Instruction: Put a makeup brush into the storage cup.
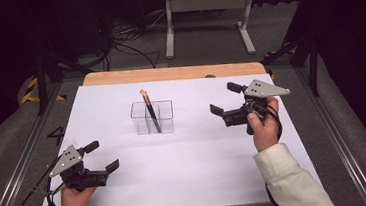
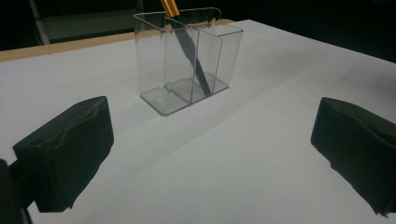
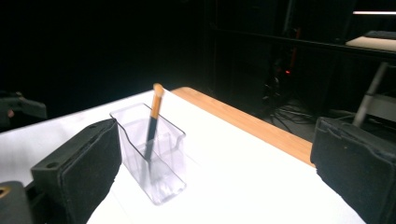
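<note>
Both tools, left tool [image 1: 103, 155] and right tool [image 1: 225, 98], gaping wide, gripping nothing; right one nearing clear organizer [image 1: 152, 117] at frame center, risking tipping it and the brush [image 1: 149, 111].

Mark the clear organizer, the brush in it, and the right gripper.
clear organizer [image 2: 154, 70], left gripper view, on its left front wall.
brush [image 1: 150, 112], high view, on its dark shaft.
right gripper [image 1: 225, 98], high view, midway between its fingertips.

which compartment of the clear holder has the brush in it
The middle compartment of the clear holder, between its two dividers: the brush leans in it, black end down, orange end above the rim. The compartments on either side look empty.
</note>
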{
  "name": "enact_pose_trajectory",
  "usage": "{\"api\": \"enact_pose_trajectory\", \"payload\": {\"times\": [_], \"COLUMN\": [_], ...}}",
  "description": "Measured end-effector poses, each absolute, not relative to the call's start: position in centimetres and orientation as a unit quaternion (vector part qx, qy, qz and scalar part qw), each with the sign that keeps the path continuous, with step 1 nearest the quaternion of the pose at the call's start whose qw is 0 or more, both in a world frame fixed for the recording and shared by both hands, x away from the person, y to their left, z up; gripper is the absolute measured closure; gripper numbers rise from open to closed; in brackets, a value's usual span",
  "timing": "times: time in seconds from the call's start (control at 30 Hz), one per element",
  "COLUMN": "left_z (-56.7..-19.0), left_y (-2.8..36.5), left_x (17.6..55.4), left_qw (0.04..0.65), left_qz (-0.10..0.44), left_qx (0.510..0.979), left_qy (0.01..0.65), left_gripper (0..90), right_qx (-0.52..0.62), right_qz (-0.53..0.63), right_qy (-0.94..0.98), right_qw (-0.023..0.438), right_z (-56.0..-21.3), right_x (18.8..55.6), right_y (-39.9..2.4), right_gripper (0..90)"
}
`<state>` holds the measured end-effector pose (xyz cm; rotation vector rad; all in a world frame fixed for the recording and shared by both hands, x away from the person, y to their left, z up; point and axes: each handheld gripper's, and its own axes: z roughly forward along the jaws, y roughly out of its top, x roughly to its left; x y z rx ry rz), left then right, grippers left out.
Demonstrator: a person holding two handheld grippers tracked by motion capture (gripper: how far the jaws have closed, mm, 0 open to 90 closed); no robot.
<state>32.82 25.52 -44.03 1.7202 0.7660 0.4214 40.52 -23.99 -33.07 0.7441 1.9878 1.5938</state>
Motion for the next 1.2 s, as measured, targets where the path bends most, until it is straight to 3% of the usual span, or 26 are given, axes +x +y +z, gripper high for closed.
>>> {"api": "enact_pose_trajectory", "payload": {"times": [0.47,1.2], "left_z": [-44.0,-43.8], "left_y": [25.6,26.0], "left_x": [32.8,32.7], "left_qw": [0.579,0.594], "left_qz": [0.174,0.176], "left_qx": [0.728,0.717], "left_qy": [0.323,0.321], "left_gripper": [0.1,0.1], "right_qx": [0.294,0.314], "right_qz": [0.562,0.549], "right_qy": [0.726,0.728], "right_qw": [0.266,0.263], "right_z": [-35.3,-40.7], "right_x": [37.1,35.3], "right_y": [-30.0,-32.3], "right_gripper": [2.7,2.7]}}
